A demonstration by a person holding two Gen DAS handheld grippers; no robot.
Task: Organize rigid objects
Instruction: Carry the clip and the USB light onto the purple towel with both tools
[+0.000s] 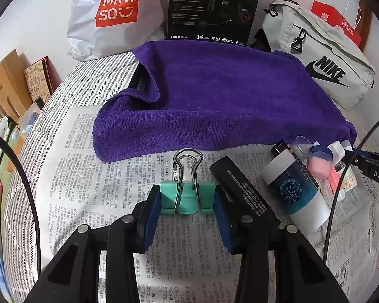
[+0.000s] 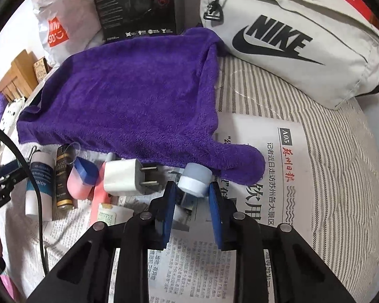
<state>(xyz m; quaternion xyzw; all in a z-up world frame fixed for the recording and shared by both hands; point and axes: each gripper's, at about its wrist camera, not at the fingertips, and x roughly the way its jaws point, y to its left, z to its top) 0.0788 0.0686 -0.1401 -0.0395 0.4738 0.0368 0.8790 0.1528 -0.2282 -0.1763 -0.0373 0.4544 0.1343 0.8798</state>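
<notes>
Purple towel (image 2: 128, 101) covers something flat, perhaps the sorting place. The left claw (image 1: 188, 199) grips a green clip (image 1: 186, 198) above the newspaper (image 1: 88, 176); the right claw (image 2: 192, 194) squeezes a small bottle (image 2: 195, 180) beside a plug (image 2: 125, 176).

Pretty even, soft daylight in both views, nothing blown out. Heavy fisheye bend: the striped bedsheet (image 2: 340, 176) curves hard near the edges, and black vignette eats the corners. Soft shadows sit under the purple towel (image 1: 214, 96). Centre's sharp, newspaper (image 1: 101, 176) print readable; the rim goes a bit smeary.
</notes>
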